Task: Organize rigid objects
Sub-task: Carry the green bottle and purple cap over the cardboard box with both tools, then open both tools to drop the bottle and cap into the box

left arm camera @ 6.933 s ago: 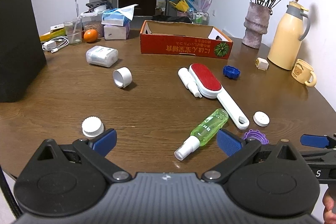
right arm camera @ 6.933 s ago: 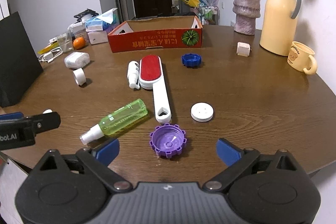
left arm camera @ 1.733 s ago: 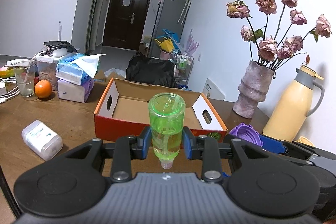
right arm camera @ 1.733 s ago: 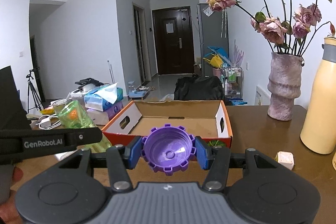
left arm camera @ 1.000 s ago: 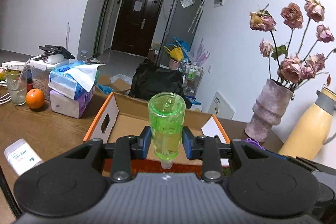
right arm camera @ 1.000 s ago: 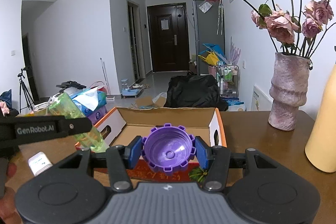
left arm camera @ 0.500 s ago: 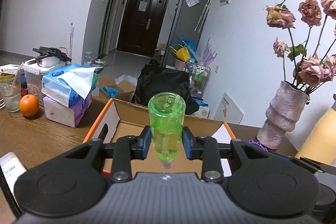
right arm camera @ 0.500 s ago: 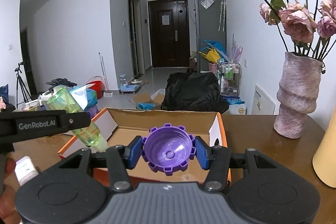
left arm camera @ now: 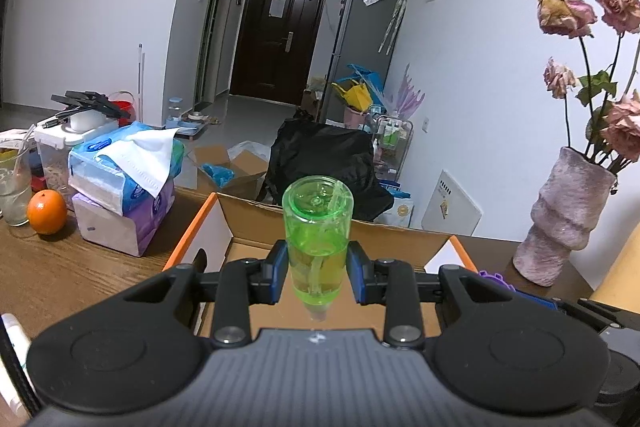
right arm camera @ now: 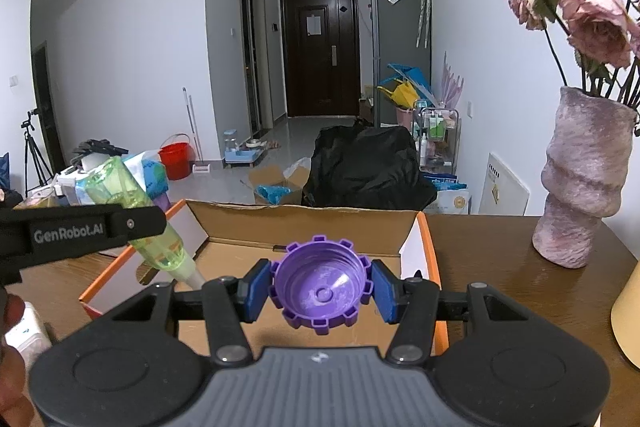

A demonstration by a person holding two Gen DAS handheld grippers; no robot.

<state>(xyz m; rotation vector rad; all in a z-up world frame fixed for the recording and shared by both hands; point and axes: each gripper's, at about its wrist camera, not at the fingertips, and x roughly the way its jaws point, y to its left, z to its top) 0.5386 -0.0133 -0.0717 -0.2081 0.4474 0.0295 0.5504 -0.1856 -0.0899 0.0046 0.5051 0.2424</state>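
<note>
My left gripper (left arm camera: 318, 277) is shut on a green spray bottle (left arm camera: 318, 227), its flat base pointing away from me and its white nozzle toward the camera. It hangs over the near edge of an open orange cardboard box (left arm camera: 192, 227). My right gripper (right arm camera: 320, 285) is shut on a purple toothed cap (right arm camera: 320, 285), hollow side facing me, above the same box (right arm camera: 428, 247). In the right wrist view the left gripper's arm (right arm camera: 80, 231) and the bottle (right arm camera: 136, 207) show at the left, over the box's left end.
A wooden table (left arm camera: 60, 267) holds tissue packs (left arm camera: 120, 179), an orange (left arm camera: 47, 211) and a glass (left arm camera: 14, 187) at the left. A pink vase (right arm camera: 584, 179) with dried roses stands at the right, next to a yellow jug's edge (right arm camera: 628, 315). A person's fingers (right arm camera: 12, 307) show at far left.
Both grippers have carried the bottle and the cap forward, so the box now lies right under them and looks larger. Neither grip has changed.
</note>
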